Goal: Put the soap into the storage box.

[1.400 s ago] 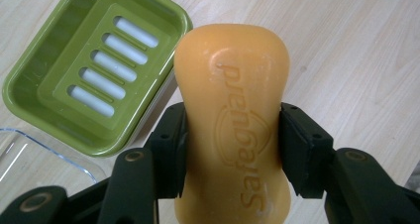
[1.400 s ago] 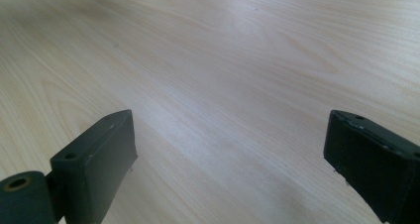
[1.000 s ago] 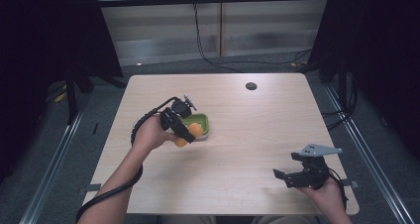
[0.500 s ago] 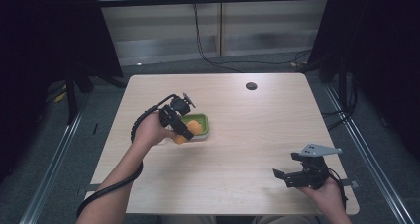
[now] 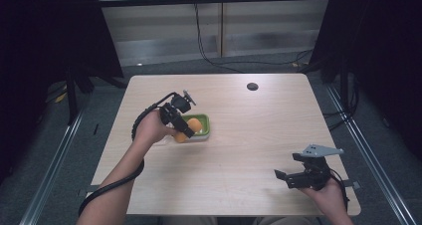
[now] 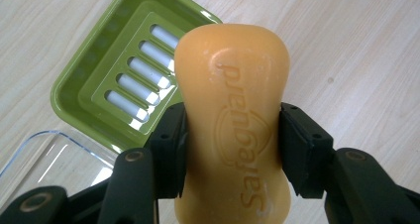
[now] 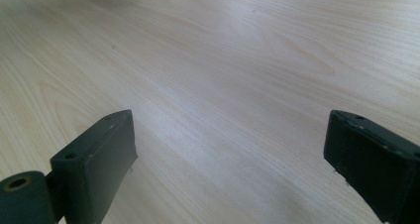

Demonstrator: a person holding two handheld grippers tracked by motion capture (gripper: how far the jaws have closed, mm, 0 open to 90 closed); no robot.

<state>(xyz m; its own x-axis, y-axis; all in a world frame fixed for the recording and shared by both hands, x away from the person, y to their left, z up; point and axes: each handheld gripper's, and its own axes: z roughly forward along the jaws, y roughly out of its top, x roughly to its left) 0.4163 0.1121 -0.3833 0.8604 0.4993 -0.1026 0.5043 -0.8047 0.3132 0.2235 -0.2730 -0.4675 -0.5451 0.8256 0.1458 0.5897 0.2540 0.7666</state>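
Little has been changed since a second ago: the orange soap bar (image 6: 232, 120) is kept clamped at its waist by the left claw (image 5: 180, 130), just over the green soap dish (image 6: 106, 80) for setting down, while the right claw (image 5: 298, 177) is held open, idle, above the surface (image 5: 249, 135).
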